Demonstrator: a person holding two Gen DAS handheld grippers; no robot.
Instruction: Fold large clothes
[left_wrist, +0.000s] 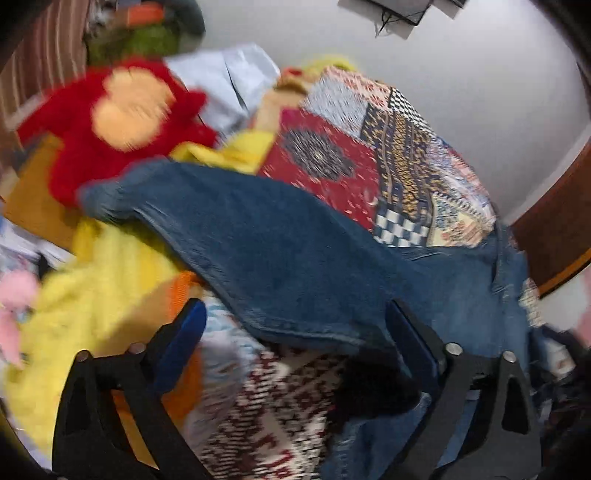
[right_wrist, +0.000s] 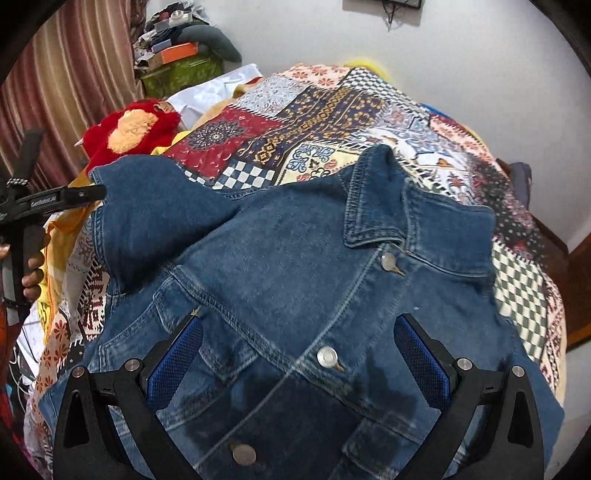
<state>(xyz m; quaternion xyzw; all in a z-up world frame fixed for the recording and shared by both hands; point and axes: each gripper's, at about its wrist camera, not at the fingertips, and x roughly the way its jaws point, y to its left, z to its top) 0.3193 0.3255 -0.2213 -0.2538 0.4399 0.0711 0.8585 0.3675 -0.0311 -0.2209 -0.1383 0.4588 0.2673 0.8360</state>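
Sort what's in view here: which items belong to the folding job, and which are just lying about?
Belongs to the job:
- denim jacket, spread front-up
- patchwork bedspread it lies on
- left gripper, open over a sleeve
- right gripper, open over the jacket front

Lying about:
- red plush toy
- yellow fabric
- green box
- striped curtain

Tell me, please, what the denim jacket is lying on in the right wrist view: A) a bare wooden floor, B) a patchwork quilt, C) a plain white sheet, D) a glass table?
B: the denim jacket lies spread, collar up, on the patchwork quilt.
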